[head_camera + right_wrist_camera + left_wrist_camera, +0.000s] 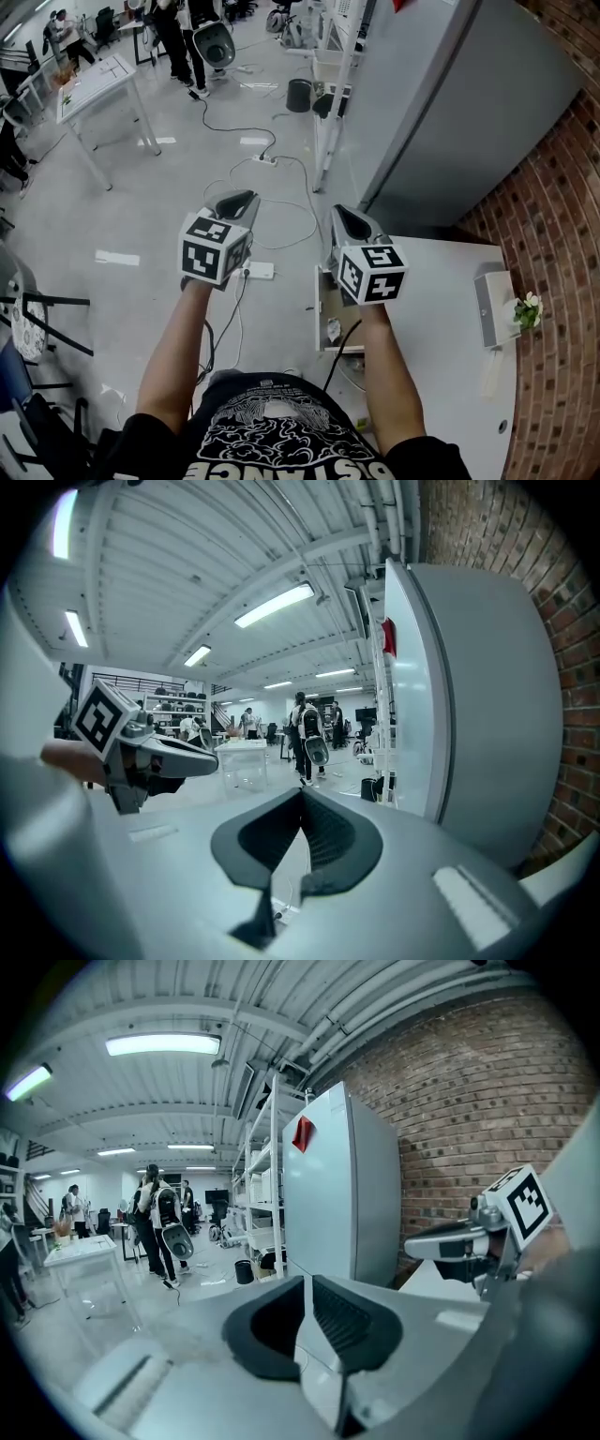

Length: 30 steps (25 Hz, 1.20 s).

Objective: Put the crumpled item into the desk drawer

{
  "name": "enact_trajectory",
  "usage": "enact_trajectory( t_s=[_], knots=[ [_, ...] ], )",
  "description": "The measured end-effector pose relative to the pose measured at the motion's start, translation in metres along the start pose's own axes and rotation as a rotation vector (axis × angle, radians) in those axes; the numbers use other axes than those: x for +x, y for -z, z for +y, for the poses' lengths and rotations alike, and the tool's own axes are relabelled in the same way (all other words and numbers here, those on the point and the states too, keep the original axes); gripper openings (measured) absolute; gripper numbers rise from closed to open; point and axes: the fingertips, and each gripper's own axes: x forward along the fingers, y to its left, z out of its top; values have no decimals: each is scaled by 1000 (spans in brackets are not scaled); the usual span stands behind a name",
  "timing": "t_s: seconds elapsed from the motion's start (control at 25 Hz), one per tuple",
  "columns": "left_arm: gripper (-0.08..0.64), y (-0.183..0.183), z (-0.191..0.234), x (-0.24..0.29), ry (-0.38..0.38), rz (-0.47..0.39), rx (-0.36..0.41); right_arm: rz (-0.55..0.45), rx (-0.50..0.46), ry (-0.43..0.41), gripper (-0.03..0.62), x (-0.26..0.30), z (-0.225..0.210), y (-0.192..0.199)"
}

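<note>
The desk drawer (323,298) stands open with a pale crumpled item (333,329) apparently lying inside, so the placing looks done and only closing remains. Left gripper (246,197) and right gripper (339,211) are held raised, level and side by side, pointing away from the desk (441,281). Both pairs of jaws are closed tip to tip and hold nothing.

A large workshop is shown, its glossy grey floor (169,187) crossed by cables (291,183). A red brick wall (553,187) is seen beside a tall white cabinet (469,103). Fluorescent strip lights (164,1044) are mounted overhead.
</note>
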Motion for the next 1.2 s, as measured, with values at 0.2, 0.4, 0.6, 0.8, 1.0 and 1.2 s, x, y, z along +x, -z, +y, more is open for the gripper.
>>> enact_trajectory(
  t_s=[0.2, 0.4, 0.6, 0.8, 1.0, 1.2],
  knots=[
    [34, 1, -6, 7, 13, 5, 6, 6, 12, 9, 0, -3, -7, 4],
    [29, 5, -12, 10, 20, 12, 4, 17, 11, 13, 0, -6, -11, 11],
    [29, 5, -13, 12, 20, 9, 1, 14, 10, 16, 0, -6, -12, 10],
    [28, 6, -15, 15, 22, 6, -1, 20, 11, 23, 1, -7, -16, 14],
    [29, 11, -17, 17, 33, 21, -3, 23, 18, 35, 0, -8, -18, 16],
    [28, 12, -20, 19, 39, 16, -4, 29, 24, 41, 1, -9, -21, 21]
  ],
)
